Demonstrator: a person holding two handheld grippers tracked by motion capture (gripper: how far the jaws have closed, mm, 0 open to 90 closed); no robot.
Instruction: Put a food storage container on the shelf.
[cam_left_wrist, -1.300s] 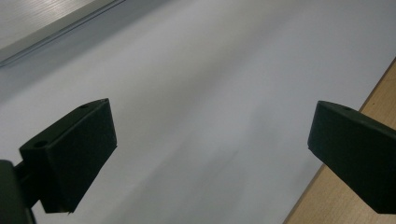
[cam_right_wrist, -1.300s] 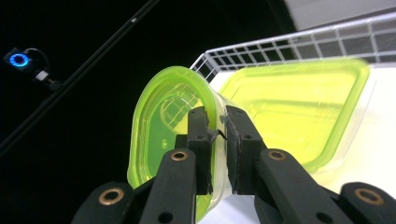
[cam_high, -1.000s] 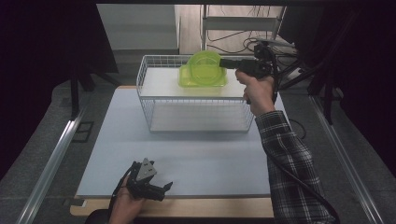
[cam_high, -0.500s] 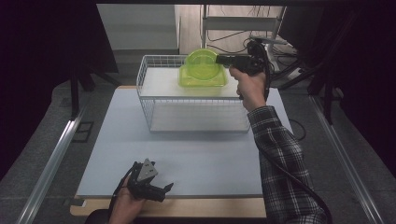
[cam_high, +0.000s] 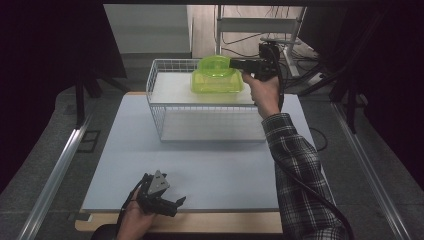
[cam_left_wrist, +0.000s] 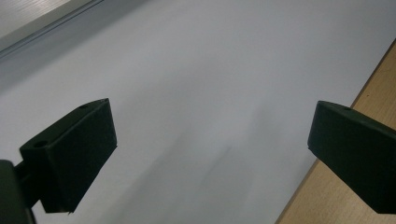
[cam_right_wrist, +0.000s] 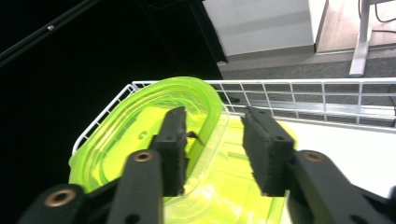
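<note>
A lime-green transparent container (cam_high: 217, 84) sits on the top shelf of a white wire basket (cam_high: 165, 107). Its matching lid (cam_high: 212, 64) lies tilted on it, raised at the back. My right gripper (cam_high: 236, 63) points left at the lid's right rim. In the right gripper view the jaws (cam_right_wrist: 212, 154) have just been opening. The lid's rim (cam_right_wrist: 140, 121) stands between them, with a gap to the right pad (cam_right_wrist: 261, 154). My left gripper (cam_high: 177, 204) rests open at the table's front edge, with nothing between its jaws (cam_left_wrist: 210, 149).
A white mat (cam_high: 125, 150) covers the table, with a wooden strip (cam_high: 210, 222) along its front edge. The basket's back rail (cam_right_wrist: 327, 100) runs behind the container. A metal stand and cables (cam_high: 280, 35) are behind the table.
The right hand has shifted slightly left and up with the lid over the container. Its jaws have parted from the lid's rim. The left gripper has stayed put.
</note>
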